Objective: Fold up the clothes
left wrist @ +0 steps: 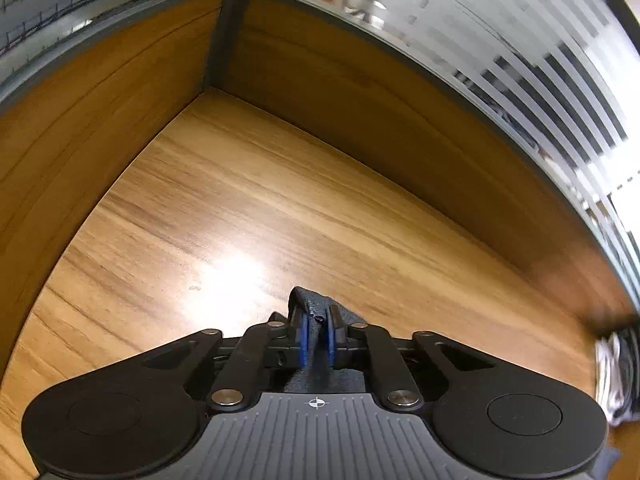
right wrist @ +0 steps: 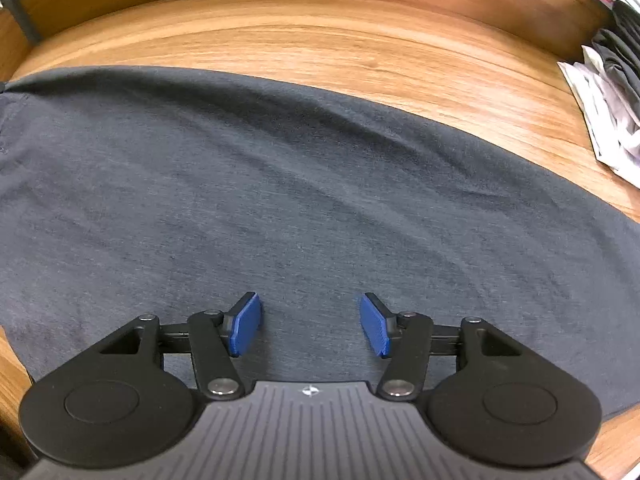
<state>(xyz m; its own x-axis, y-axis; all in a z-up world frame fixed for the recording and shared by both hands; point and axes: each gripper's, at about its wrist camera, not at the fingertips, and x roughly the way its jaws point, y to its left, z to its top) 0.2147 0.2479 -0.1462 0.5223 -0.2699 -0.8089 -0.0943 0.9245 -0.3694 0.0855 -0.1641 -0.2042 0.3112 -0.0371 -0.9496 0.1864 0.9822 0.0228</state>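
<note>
A dark grey garment (right wrist: 280, 184) lies spread flat over the wooden table (right wrist: 360, 44) and fills most of the right wrist view. My right gripper (right wrist: 311, 326) hovers over it, open, its blue pads (right wrist: 246, 326) wide apart with only flat cloth beneath them. In the left wrist view my left gripper (left wrist: 316, 338) is shut on a bunched edge of the dark grey garment (left wrist: 310, 300), which pokes out past the blue pads (left wrist: 304, 340) above the bare table top.
Wooden side panels (left wrist: 80, 128) meet at a corner (left wrist: 208, 88) beyond the left gripper, with frosted striped glass (left wrist: 540, 60) above. A pile of dark and white clothes (right wrist: 612, 100) sits at the table's far right, seen also as a blurred clothes pile (left wrist: 616, 376).
</note>
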